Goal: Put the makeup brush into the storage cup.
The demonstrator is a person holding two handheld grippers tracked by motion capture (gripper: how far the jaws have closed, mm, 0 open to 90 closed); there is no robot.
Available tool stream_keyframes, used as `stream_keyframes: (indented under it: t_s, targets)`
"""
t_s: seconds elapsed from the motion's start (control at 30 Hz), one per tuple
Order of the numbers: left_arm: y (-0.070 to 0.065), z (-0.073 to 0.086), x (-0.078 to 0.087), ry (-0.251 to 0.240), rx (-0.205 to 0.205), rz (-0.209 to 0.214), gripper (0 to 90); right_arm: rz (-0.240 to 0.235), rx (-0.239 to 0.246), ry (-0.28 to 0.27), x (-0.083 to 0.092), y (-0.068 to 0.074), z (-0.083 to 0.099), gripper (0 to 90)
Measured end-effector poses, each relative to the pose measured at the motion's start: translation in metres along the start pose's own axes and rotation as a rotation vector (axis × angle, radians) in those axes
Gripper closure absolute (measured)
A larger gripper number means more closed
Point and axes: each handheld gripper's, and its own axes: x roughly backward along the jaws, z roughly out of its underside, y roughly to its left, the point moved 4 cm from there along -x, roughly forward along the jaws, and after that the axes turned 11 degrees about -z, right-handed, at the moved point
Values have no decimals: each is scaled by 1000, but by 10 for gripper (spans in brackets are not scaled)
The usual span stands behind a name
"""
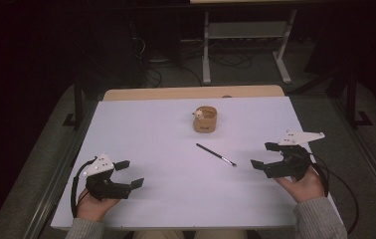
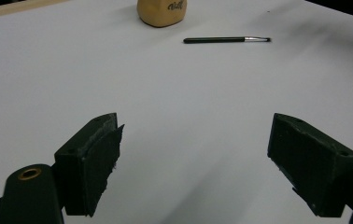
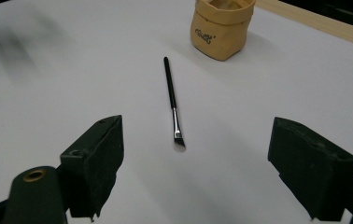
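A wide table (image 1: 141, 149) covered with a plain white sheet carries the whole arrangement, its bare surface leaving every item unobstructed and easy to approach from the near edge. The right gripper (image 1: 264, 155), a black two-fingered tool topped by a grey three-cornered plate, is held low near the table's right side and turned inward, so that its own camera looks straight along the brush; its fingers (image 3: 96, 161) stand spread wide with nothing between them, a posture that suits an approach to a thin object lying flat. The left gripper (image 1: 130, 174), of the same build, rests near the front left corner, well apart from the work, its fingers (image 2: 93, 161) likewise released and empty, apparently parked in reserve. Toward the far middle of the table stands a small tan soft-sided pouch-like holder (image 1: 205, 119) with a rolled rim and dark lettering on its side, upright and open at the top; something small and pale shows at its rim, too small to identify. It probably serves as the receptacle. Between this holder and the right gripper lies a slim black-handled brush (image 1: 216, 154) with a silver ferrule and angled tip, flat on the sheet, touching neither, its bristle end nearer the right gripper.
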Motion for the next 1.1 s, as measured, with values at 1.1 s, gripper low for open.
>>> stream_keyframes:
  t_s: [1.1]
  targets:
    - [1, -1, -1, -10, 8, -2, 164, -74, 55, 144, -52, -14, -69, 239]
